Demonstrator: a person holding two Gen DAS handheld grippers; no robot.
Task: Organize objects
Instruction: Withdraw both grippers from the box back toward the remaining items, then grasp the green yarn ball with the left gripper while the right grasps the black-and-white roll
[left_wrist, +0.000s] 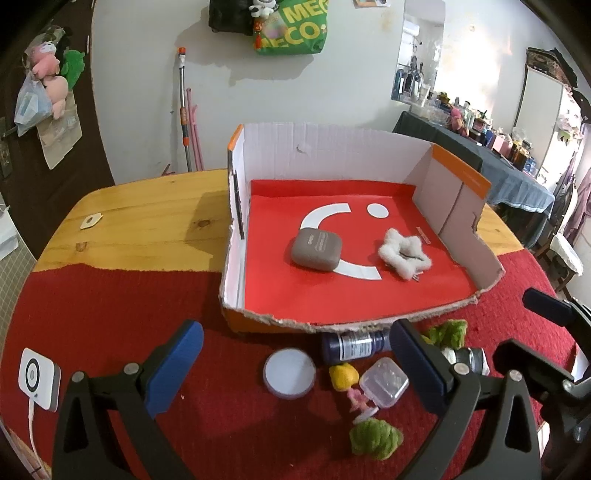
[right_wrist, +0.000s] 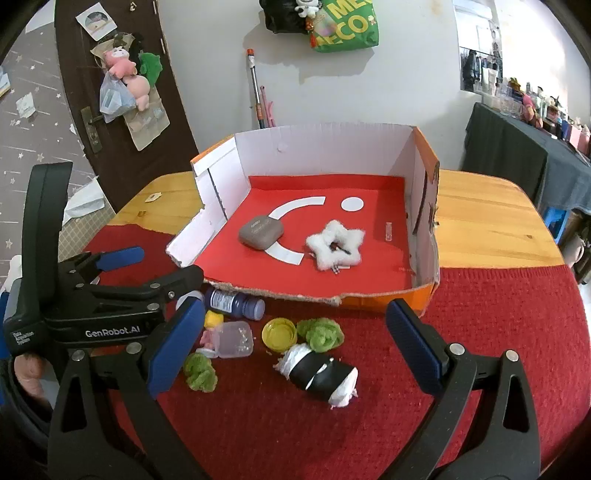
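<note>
An open cardboard box (left_wrist: 332, 155) (right_wrist: 314, 147) with a red floor holds a grey case (left_wrist: 316, 250) (right_wrist: 260, 230) and a white fluffy star (left_wrist: 404, 254) (right_wrist: 336, 245). In front of it on the red cloth lie a blue bottle (left_wrist: 354, 345) (right_wrist: 234, 302), a white round lid (left_wrist: 290, 373), a clear plastic box (left_wrist: 384, 382) (right_wrist: 234, 339), a yellow cap (right_wrist: 279, 334), green fuzzy balls (left_wrist: 375, 437) (right_wrist: 319, 334) and a black-and-white roll (right_wrist: 323, 373). My left gripper (left_wrist: 299, 369) (right_wrist: 162, 264) hangs open above the lid. My right gripper (right_wrist: 295, 350) (left_wrist: 533, 330) is open over the roll.
A white device (left_wrist: 38, 380) with a cable lies at the cloth's left edge. A small tag (left_wrist: 90, 221) rests on the bare wooden table (right_wrist: 487, 221). A door hung with plush toys (right_wrist: 125, 70) and a cluttered dark table (left_wrist: 498, 162) stand beyond.
</note>
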